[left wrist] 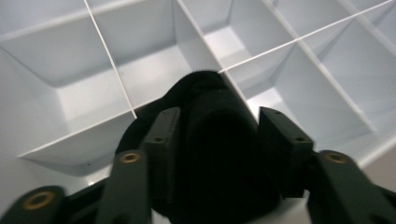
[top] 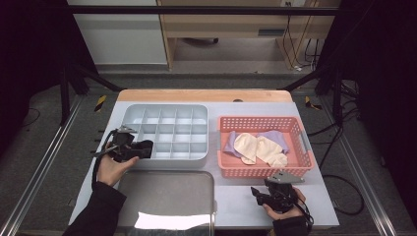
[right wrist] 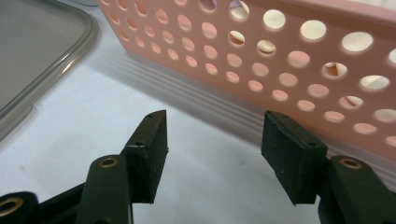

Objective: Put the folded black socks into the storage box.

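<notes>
The black sock (left wrist: 212, 154), a soft, light, rolled bundle that would squash rather than slip, sat between the jaws of the left claw (top: 145, 148) over the near-left cells of the grey divided tray (top: 196, 113), best gripped across its thick middle, as it was. The tray's compartments looked empty, while the pink basket (top: 295, 172) held pale cream and lilac socks (top: 258, 147). The right claw (right wrist: 212, 154) rested open and empty on the tabletop (right wrist: 70, 121) just before the basket.

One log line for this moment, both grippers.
left gripper: black sock between jaws, over divider tray | right gripper: open, empty, beside pink basket
</notes>
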A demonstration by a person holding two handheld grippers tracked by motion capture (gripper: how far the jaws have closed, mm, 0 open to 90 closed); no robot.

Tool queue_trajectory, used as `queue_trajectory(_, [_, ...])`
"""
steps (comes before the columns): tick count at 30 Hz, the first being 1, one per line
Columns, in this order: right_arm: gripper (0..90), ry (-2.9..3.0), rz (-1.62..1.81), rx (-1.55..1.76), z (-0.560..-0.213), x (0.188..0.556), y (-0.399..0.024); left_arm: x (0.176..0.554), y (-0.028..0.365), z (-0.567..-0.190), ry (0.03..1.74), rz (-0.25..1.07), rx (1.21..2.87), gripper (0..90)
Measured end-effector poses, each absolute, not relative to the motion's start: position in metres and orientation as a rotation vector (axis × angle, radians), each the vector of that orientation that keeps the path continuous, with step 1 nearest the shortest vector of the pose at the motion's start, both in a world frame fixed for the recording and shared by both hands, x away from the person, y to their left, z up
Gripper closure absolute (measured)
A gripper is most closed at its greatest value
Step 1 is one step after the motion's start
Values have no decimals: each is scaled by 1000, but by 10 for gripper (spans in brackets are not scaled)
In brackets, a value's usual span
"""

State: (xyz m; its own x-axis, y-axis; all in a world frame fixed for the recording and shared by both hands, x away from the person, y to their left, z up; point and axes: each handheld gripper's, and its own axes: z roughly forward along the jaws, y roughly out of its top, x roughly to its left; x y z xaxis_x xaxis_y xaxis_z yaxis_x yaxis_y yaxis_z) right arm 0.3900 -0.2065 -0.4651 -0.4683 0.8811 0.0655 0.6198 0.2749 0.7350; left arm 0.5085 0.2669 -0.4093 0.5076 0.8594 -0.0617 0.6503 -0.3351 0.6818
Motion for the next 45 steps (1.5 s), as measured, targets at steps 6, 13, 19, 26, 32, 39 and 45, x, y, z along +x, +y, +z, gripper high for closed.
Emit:
queue_trajectory(6, [414,2198,1018,1360,-465,390,-206,495,270,-404,1202,500,2048,610])
queue_trajectory(13, [414,2199,1015,1365,-465,390,-206,504,268,-414,1227,523,2023,751])
queue_trajectory(19, [416,2205,1018,1358,-465,390,-205,515,267,-421,1273,496,2075,765])
queue_trajectory(26, [417,2214,1008,1349,-466,390,-204,521,266,-421,1274,458,2127,764])
queue_trajectory(32, [417,2208,1028,1344,-465,390,-202,521,265,-423,1249,477,2112,718])
queue_trajectory(39, [415,2192,1051,1340,-463,389,-204,509,269,-413,1238,488,1992,570])
queue_trajectory(45, [412,2164,1087,1317,-457,386,-205,480,275,-392,1161,521,1921,546])
